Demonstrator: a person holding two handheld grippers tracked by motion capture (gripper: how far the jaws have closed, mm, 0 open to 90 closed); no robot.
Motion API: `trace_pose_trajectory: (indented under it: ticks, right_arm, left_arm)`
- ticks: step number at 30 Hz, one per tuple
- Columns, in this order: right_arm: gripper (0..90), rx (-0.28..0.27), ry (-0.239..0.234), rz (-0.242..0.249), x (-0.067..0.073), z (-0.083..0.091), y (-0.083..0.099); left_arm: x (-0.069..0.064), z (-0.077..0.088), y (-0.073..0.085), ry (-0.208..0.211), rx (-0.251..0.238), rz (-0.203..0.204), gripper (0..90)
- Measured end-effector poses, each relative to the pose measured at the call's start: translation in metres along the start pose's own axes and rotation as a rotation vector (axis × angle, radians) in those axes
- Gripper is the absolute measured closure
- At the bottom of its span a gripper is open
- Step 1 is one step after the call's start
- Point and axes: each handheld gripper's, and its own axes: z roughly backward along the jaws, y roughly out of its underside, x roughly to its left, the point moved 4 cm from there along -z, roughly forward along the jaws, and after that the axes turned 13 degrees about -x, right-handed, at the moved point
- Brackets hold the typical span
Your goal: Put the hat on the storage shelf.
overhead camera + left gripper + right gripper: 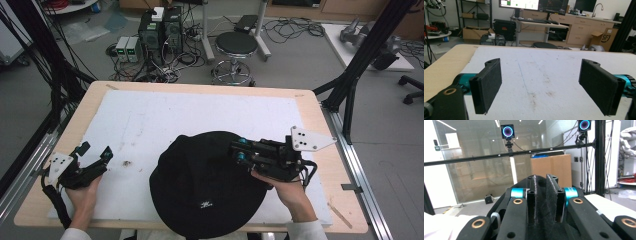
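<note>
Pinching a fold of the round black fabric hat [202, 187], near the front edge of the white foam-topped table [150, 120], my right gripper [236, 151] looks clenched to lift it; my left gripper [95, 151] waits released alongside.

The black hat's [207, 185] near brim is cut off by the bottom edge. Under the right gripper [235, 151], its crown is hidden. The small white logo [204, 204] is unreadable.
</note>
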Motion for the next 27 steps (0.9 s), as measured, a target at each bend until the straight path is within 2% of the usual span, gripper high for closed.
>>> trace_pose_trajectory:
  ticks: [4,8,14,17,19,24,27]
  right_arm:
    - [79.6,-0.011,0.018,0.000,-0.003,0.002,-0.002]
    - [79.4,-0.019,0.055,0.022,-0.006,0.006,-0.004]
    - [77.0,-0.033,0.150,0.047,-0.013,0.019,-0.009]
    - [70.4,-0.038,0.202,0.074,-0.016,0.026,-0.010]
    - [60.0,-0.041,0.237,0.074,-0.018,0.030,-0.010]
    - [54.7,-0.051,0.291,0.069,-0.021,0.040,-0.008]
    - [50.1,-0.050,0.349,0.075,-0.025,0.047,-0.006]
  left_arm:
    - [0.000,0.000,0.000,-0.003,-0.003,0.004,18.8]
    - [0.001,0.000,0.000,-0.002,-0.002,0.000,18.9]
    - [0.001,0.000,0.000,-0.006,-0.002,0.001,18.9]
    - [0.001,0.000,0.000,-0.006,-0.002,0.001,18.9]
    - [0.001,0.000,0.000,-0.005,-0.002,0.000,18.9]
    - [0.002,0.000,0.000,-0.007,0.000,0.007,18.9]
    - [0.002,0.000,0.000,-0.009,-0.001,0.009,18.9]
